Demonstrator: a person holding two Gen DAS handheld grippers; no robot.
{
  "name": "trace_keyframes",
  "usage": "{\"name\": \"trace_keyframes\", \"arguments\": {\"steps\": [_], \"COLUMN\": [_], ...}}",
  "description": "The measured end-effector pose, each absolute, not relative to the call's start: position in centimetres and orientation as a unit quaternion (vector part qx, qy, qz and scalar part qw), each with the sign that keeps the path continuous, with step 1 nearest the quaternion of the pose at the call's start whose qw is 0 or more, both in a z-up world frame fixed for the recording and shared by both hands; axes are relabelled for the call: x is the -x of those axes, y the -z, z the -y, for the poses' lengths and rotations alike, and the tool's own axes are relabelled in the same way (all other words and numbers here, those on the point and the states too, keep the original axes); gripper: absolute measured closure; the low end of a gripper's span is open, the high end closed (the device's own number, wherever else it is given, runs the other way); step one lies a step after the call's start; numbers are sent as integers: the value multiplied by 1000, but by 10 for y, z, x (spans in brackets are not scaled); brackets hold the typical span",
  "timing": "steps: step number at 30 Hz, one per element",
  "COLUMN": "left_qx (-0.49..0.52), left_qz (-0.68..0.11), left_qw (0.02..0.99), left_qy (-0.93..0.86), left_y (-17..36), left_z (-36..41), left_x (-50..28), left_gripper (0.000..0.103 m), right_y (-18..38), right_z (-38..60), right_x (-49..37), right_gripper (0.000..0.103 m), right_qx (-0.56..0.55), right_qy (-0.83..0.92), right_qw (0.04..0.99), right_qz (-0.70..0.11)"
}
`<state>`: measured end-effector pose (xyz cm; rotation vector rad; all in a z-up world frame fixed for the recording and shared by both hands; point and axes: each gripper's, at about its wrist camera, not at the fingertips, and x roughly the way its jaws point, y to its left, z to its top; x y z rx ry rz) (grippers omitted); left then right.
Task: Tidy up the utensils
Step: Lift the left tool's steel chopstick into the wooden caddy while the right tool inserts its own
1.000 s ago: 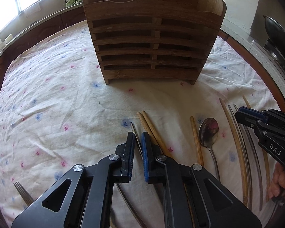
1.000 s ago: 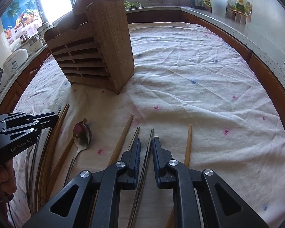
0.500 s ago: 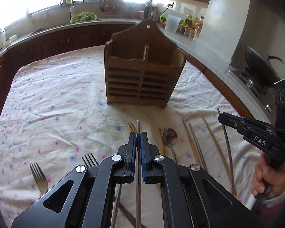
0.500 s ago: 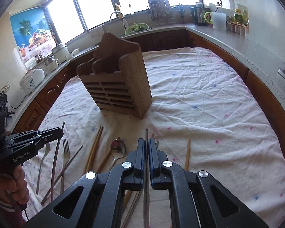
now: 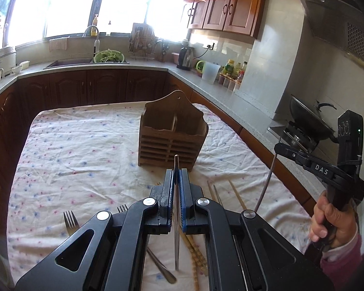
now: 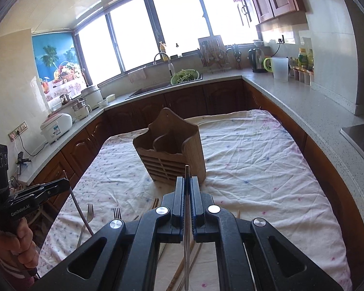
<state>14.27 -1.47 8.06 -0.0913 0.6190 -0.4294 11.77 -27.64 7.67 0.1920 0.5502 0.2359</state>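
Far left of the right wrist view, the left gripper (image 6: 68, 184) read "GenRobot.AI" and pinched a metal chopstick (image 6: 81, 212). Mid-frame, the right gripper (image 6: 186, 181) was clamped on another metal chopstick (image 6: 186, 242), with the wooden utensil holder (image 6: 172, 152) just beyond. Forks (image 6: 91, 212) lay lower left on the tablecloth (image 6: 254, 169). Both sticks are thin and slick, so I'd guess they could swivel in the pads and miss the slots. The left view showed "DAS" at right

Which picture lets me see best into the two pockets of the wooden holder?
The right wrist view shows the wooden holder best: it sits at an angle, so the front slats, one solid side and both pocket openings with the divider all show. The left wrist view sees it nearly front on, showing the slats and rim, less of the inside.
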Motion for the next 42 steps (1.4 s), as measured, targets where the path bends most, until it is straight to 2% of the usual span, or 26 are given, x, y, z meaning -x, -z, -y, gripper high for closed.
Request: {"name": "trace_keyframes", "arguments": {"steps": [15, 23, 35, 42], "left_qx": [59, 70, 65, 81], "left_qz": [-269, -227, -157, -161], "left_qw": [939, 951, 969, 970], "left_qy": [205, 199, 177, 164], "left_y": [-101, -135, -197, -182], "left_z": [2, -6, 5, 11], "left_x": [-145, -164, -232, -284], "left_gripper": [100, 100, 100, 100], "right_y": [-98, -122, -177, -168], "right_z": [271, 273, 272, 273], "right_x": [-127, -148, -213, -256], "right_gripper": [99, 99, 99, 99], "right_qx": [-97, -114, -141, -155], "right_qy": [-117, -116, -103, -87], "right_qw": [960, 967, 977, 977], "right_qz": [-235, -197, -124, -122]}}
